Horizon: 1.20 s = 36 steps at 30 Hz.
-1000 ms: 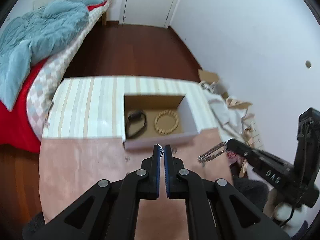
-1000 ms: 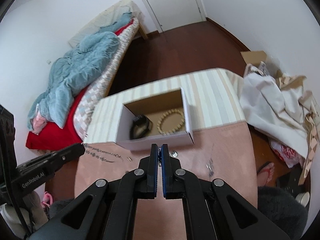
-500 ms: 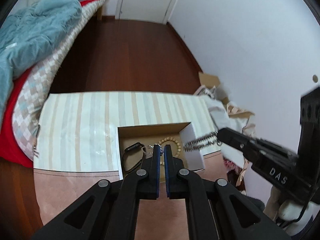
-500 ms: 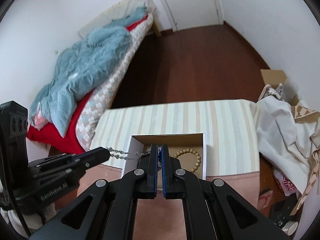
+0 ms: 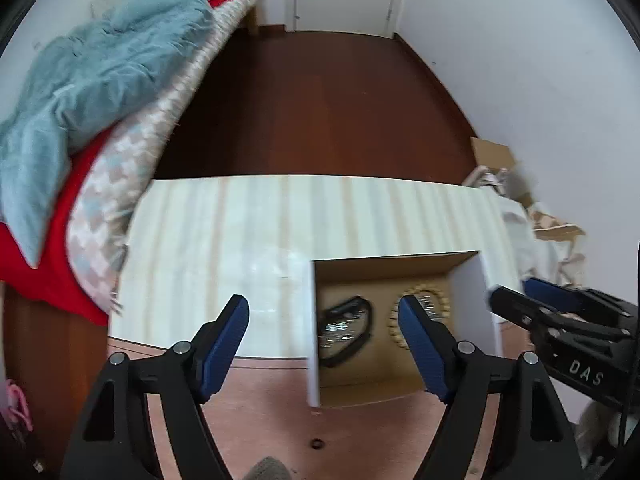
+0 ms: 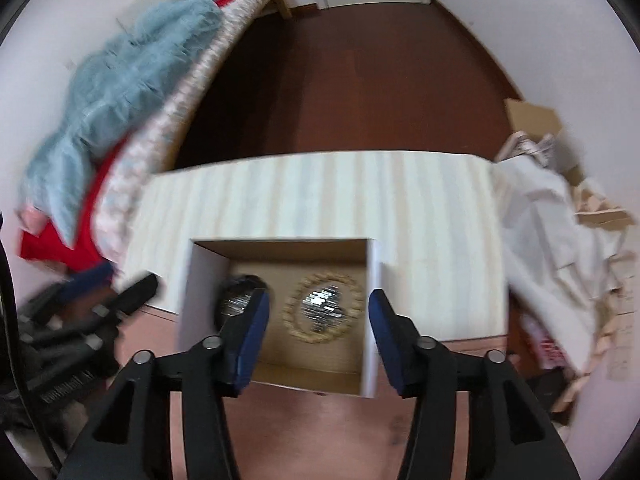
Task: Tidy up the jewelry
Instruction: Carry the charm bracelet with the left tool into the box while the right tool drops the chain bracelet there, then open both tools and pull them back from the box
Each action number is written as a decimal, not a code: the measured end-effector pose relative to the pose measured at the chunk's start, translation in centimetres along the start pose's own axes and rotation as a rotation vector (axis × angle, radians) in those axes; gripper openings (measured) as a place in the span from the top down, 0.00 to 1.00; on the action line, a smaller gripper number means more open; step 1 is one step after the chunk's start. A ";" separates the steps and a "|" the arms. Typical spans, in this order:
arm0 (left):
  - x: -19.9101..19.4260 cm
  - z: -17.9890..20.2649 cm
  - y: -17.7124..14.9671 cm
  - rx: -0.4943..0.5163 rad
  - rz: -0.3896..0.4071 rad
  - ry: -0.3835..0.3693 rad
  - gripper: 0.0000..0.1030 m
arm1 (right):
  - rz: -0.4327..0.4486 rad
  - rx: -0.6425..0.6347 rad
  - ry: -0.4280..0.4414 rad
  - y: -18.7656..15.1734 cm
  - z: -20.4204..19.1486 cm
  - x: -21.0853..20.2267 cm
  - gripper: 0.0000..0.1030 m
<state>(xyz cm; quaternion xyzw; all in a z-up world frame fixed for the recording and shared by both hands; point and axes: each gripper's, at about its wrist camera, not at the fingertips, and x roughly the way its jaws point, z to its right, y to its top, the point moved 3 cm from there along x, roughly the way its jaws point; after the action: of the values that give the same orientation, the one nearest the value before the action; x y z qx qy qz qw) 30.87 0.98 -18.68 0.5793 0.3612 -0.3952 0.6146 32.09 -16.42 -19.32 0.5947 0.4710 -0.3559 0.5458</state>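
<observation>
Hovering over the open cardboard box (image 6: 280, 312) on the striped cloth (image 6: 320, 196), both jaws spread wide and holding nothing: left gripper (image 5: 324, 316) above the box's left wall, right gripper (image 6: 318, 306) centred over the inside. Lying in the box: a shiny silver chain (image 6: 322, 306) heaped inside the wooden bead bracelet (image 6: 294, 316), another glittering part of it within the dark band (image 5: 346, 330) at the left. Resting on pink cloth (image 5: 316, 443) near the box, a small dark ring.

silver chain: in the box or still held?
In the box. The silver chain lies on its floor, over the bead bracelet. Left gripper and right gripper are open, empty.
</observation>
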 end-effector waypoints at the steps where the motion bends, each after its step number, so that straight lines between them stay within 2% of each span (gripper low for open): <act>1: 0.1 -0.2 -0.3 0.005 0.004 0.031 0.21 | -0.002 -0.004 -0.022 -0.2 0.1 0.1 0.43; 3: 0.3 -0.5 -0.6 0.008 0.011 0.075 0.15 | -0.005 -0.013 -0.098 -1.0 0.5 0.5 0.26; 5: 0.8 -0.7 -1.2 0.010 -0.003 0.090 0.06 | -0.005 -0.016 -0.134 -1.5 0.7 0.7 0.15; 9: 1.1 -1.2 -2.0 0.005 0.001 0.117 0.04 | -0.017 -0.012 -0.177 -2.7 0.9 1.2 0.06; 13: 0.6 -1.3 -2.6 -0.003 0.015 0.138 0.03 | 0.009 -0.020 -0.211 -3.2 0.6 0.8 0.05; 15: 0.2 -1.2 -2.7 -0.008 0.017 0.136 0.02 | 0.021 -0.018 -0.218 -3.3 0.5 0.5 0.00; 23: -2.8 -0.8 -3.8 -0.004 0.061 0.144 0.02 | 0.066 -0.010 -0.212 -4.1 0.0 -2.4 0.00; 28: -5.7 -0.7 -4.7 0.006 0.120 0.171 0.02 | 0.116 -0.010 -0.214 -5.5 -0.7 -5.3 0.00; 36: -10.7 -0.8 -6.6 -0.004 0.200 0.168 0.02 | 0.211 -0.018 -0.220 -7.9 -2.2 -10.6 0.00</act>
<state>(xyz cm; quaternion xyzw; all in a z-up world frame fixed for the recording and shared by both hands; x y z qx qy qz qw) 20.36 2.37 -11.86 0.6423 0.3524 -0.2813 0.6198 21.16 -16.42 -11.49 0.5933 0.3462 -0.3554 0.6339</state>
